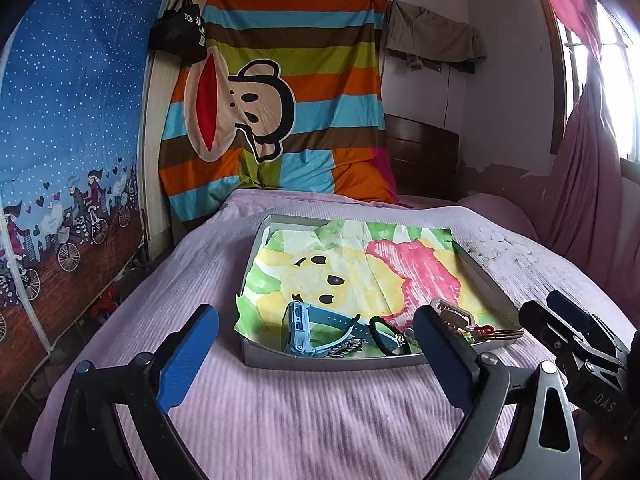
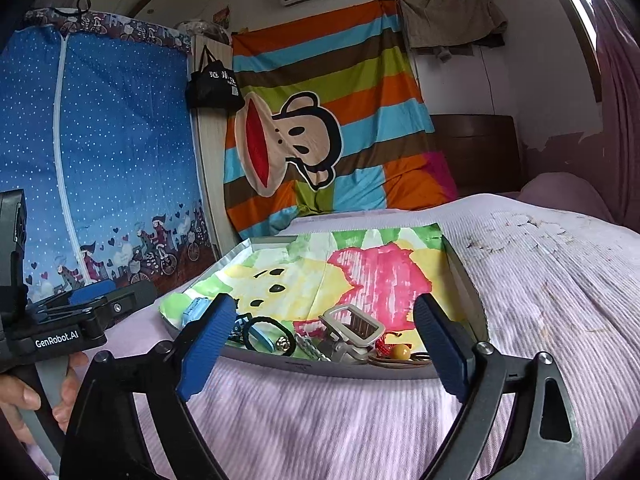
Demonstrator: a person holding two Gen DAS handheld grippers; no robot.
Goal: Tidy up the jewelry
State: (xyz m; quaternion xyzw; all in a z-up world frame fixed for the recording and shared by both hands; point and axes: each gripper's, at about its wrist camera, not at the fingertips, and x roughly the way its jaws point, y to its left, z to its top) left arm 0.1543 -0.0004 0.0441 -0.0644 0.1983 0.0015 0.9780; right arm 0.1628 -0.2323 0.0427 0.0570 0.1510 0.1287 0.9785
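Note:
A shallow silver tray [image 1: 332,360] [image 2: 332,368] lined with a colourful painted paper lies on the bed. At its near edge lie a light blue watch [image 1: 298,326] [image 2: 196,310], a black braided bracelet [image 1: 386,330] [image 2: 266,336], a grey hair clip [image 2: 352,332] [image 1: 450,314], a chain [image 2: 310,348], and a red cord with an amber bead [image 2: 402,352]. My left gripper [image 1: 316,354] is open just before the tray, nothing between its fingers. My right gripper [image 2: 324,348] is also open and holds nothing, framing the hair clip and bracelet from the near side.
The tray rests on a pink ribbed bedspread [image 1: 300,420]. A striped monkey blanket [image 1: 280,112] hangs at the head of the bed, a blue dotted wardrobe cover [image 1: 68,140] stands left, pink curtains [image 1: 580,184] hang right. A hand [image 2: 24,400] grips the left gripper's handle.

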